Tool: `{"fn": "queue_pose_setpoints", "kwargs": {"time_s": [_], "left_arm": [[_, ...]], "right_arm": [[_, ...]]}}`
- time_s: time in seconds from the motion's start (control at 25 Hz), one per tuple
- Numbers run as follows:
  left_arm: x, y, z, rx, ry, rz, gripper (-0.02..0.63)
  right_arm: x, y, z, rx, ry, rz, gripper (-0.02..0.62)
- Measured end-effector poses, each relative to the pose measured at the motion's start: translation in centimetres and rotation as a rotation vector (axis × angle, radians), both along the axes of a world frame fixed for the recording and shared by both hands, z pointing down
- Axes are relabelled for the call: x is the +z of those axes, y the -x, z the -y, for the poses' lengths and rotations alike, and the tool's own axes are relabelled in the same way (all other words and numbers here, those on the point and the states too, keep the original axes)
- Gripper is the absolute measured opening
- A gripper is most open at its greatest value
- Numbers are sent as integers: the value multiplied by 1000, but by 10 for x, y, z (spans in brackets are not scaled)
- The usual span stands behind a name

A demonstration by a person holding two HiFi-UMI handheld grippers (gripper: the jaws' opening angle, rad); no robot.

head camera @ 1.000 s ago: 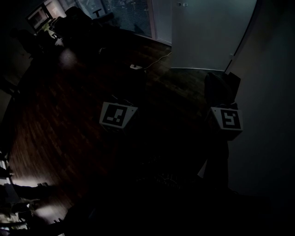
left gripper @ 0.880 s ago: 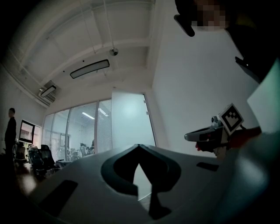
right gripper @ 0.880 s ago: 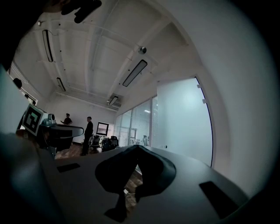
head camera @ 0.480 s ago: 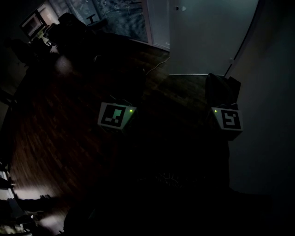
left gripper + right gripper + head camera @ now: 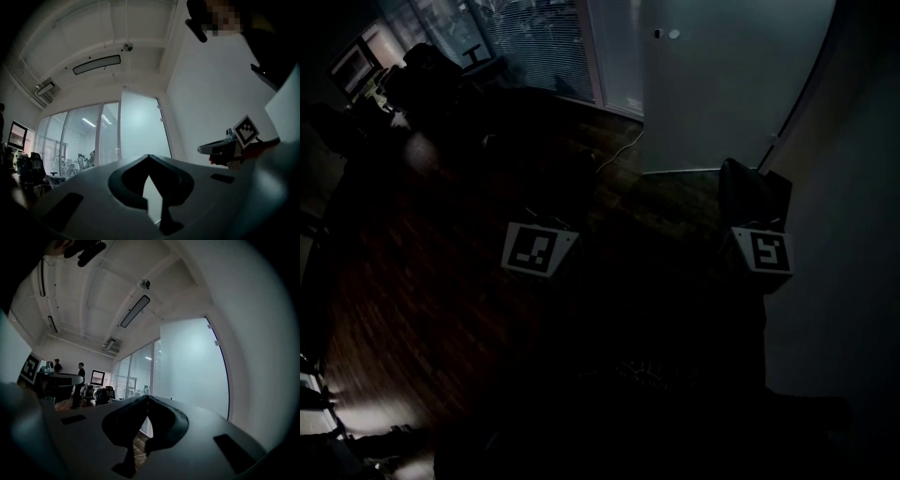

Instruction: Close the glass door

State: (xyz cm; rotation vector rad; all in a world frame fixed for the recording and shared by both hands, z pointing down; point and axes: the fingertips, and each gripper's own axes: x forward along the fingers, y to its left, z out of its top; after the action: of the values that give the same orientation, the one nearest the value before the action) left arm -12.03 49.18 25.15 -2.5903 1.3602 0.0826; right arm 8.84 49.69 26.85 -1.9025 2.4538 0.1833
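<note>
Far ahead, right of centre, the frosted glass door [image 5: 722,84] stands open beside the right wall [image 5: 853,244], its bottom edge over the dark wood floor [image 5: 441,281]. Both grippers are well short of it and touch nothing. On the left gripper [image 5: 149,156] the jaws are together with nothing between them, and the right gripper [image 5: 147,397] is closed and empty too. Left of the door runs a glazed partition [image 5: 539,42] with blinds, and a cable [image 5: 623,145] lies on the floor.

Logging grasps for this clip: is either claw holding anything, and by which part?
Nothing is held. The left claw and the right claw are both shut and empty, short of the glass door.
</note>
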Motion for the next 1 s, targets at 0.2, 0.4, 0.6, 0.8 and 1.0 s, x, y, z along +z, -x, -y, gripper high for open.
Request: {"fn": "queue_pose_setpoints", "kwargs": {"time_s": [0.2, 0.4, 0.6, 0.8, 1.0], "left_arm": [[6, 2, 38, 29, 1, 3, 2], [7, 7, 70, 18, 19, -7, 2], [14, 7, 101, 4, 30, -16, 2], [16, 3, 146, -28, 27, -22, 2], [13, -7, 186, -50, 21, -17, 2]], "right_arm": [[2, 9, 40, 12, -4, 0, 3], [3, 10, 69, 18, 13, -2, 3], [6, 7, 101, 10, 12, -7, 3], [8, -1, 149, -10, 12, -14, 3], [6, -16, 196, -26, 11, -17, 3]]}}
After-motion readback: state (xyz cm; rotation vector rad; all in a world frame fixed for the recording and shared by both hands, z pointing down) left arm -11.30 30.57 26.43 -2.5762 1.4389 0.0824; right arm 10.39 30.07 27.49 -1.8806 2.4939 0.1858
